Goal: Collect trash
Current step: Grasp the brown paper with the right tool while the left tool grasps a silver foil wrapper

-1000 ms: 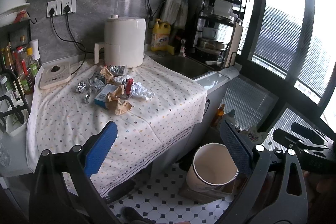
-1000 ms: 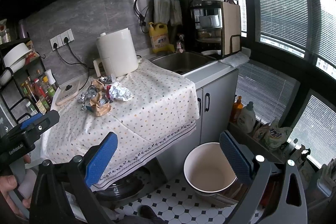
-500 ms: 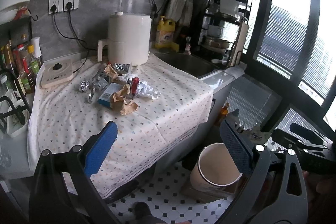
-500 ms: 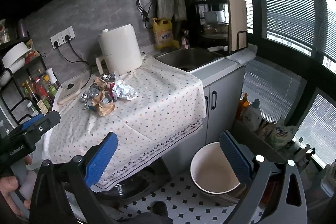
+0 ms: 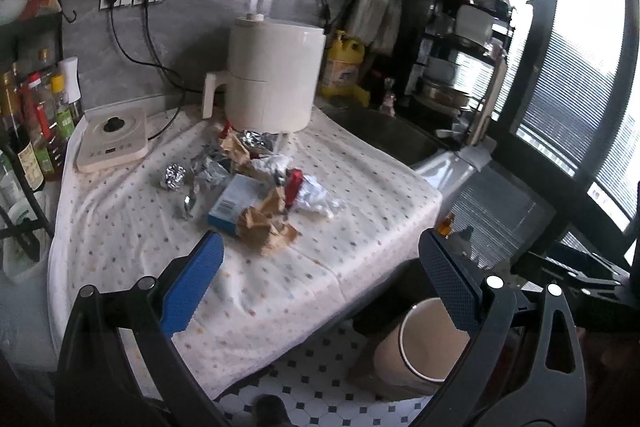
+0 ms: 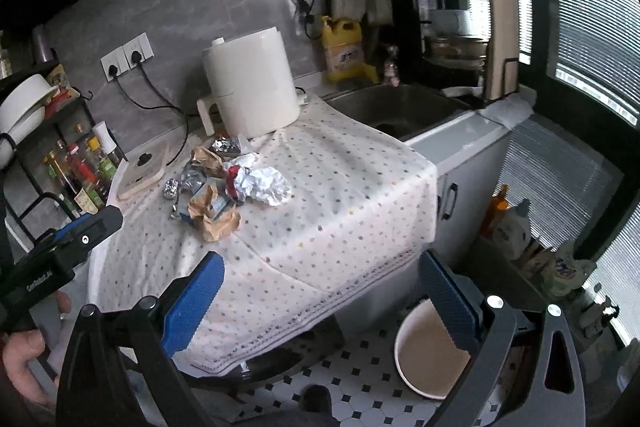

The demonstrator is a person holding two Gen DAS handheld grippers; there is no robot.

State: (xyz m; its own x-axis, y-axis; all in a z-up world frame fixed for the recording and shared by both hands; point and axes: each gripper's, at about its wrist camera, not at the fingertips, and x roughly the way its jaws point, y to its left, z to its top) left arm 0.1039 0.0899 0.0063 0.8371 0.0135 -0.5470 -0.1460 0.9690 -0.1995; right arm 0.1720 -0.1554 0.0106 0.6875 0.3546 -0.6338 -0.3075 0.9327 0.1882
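A heap of trash lies on the dotted tablecloth (image 5: 132, 227): crumpled brown paper (image 5: 266, 225) (image 6: 214, 215), white crumpled paper (image 5: 316, 197) (image 6: 264, 183), a foil ball (image 5: 174, 175) (image 6: 171, 188), more foil (image 5: 256, 141), a blue-and-white box (image 5: 234, 201) and a red wrapper (image 5: 293, 183). A cream bin (image 5: 424, 343) (image 6: 430, 351) stands on the tiled floor below the counter's right side. My left gripper (image 5: 320, 287) is open, short of the heap and above the cloth's front edge. My right gripper (image 6: 320, 291) is open too, farther back and empty.
A white air fryer (image 5: 272, 87) stands behind the heap, with a flat white appliance (image 5: 112, 143) to its left. Sauce bottles (image 5: 36, 123) fill a rack at the far left. A sink (image 6: 400, 107), yellow detergent jug (image 6: 346, 51) and dish rack (image 6: 460, 19) are to the right. A hand (image 6: 24, 359) holds the left tool.
Both grippers have drawn closer to the counter, so the trash heap looks larger and more central. Both stay open and empty.
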